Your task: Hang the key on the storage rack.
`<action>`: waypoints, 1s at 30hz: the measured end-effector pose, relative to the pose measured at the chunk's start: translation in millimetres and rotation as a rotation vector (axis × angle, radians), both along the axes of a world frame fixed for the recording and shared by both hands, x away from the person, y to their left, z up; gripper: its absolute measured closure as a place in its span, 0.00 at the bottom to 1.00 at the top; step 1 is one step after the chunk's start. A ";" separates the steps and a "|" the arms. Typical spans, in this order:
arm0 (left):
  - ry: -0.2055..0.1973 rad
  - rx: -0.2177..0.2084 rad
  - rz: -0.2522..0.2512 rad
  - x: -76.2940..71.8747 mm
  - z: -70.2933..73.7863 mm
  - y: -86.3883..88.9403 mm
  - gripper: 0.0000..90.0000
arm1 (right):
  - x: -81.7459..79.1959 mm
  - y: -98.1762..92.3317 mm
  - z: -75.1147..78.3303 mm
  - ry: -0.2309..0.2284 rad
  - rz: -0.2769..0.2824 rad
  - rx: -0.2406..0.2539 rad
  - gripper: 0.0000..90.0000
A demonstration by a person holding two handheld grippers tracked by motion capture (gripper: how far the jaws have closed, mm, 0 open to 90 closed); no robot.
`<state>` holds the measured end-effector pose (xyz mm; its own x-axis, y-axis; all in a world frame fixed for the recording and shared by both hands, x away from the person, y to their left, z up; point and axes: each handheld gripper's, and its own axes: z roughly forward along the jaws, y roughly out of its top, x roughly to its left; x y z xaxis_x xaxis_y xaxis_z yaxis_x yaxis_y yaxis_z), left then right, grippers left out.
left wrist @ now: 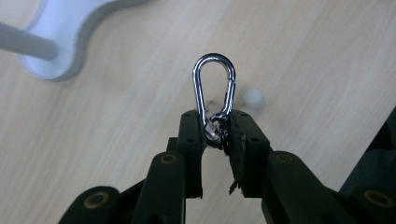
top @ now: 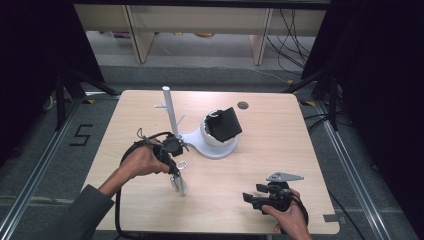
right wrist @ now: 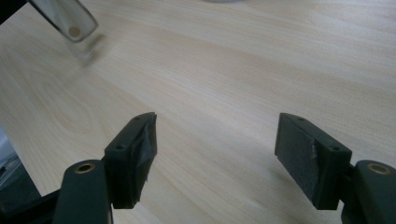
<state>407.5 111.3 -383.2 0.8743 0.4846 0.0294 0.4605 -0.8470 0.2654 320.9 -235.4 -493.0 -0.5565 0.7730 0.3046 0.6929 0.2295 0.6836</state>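
Observation:
A silver carabiner [left wrist: 214, 88] sticks up from between the jaws of my left gripper [left wrist: 215, 133], which is shut on its lower end where a small ring hangs. In the high view the left gripper [top: 176, 165] is held above the table, left of centre, with the carabiner [top: 181, 164] at its tips and a clear, blurred piece [top: 179, 185] dangling below it. That clear piece [right wrist: 70, 18] also hangs at the top left of the right gripper view. My right gripper [top: 254, 193] rests low near the front right edge, its jaws wide apart [right wrist: 215, 140] over bare wood.
A white stand with a tall peg post [top: 167, 107] and a flat base [top: 215, 149] sits mid-table, just behind the left gripper. On the base is a white round holder [top: 212, 135] with a black block [top: 225, 123] in it. A small dark hole [top: 243, 105] lies farther back.

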 end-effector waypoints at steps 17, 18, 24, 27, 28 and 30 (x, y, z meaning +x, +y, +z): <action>-0.051 0.001 0.142 23.6 54.2 52.6 0.83 | 0.5 -0.2 -0.8 -0.007 -0.004 -0.003 0.34; -0.049 0.002 0.143 24.2 56.8 54.7 0.83 | 0.6 0.4 -0.9 0.000 -0.002 0.005 0.34; -0.068 -0.011 0.174 30.5 71.6 64.4 0.83 | 0.7 -0.1 -0.8 -0.006 -0.004 -0.004 0.34; -0.077 -0.011 0.189 34.5 79.5 67.5 0.83 | 0.5 -0.5 -0.7 -0.007 -0.004 -0.005 0.34; -0.076 -0.015 0.196 36.0 82.3 68.4 0.83 | 0.5 -0.5 -0.6 -0.007 -0.003 -0.004 0.34; -0.084 -0.018 0.204 38.4 87.2 70.0 0.83 | 0.7 -0.3 -0.8 -0.004 -0.003 -0.004 0.34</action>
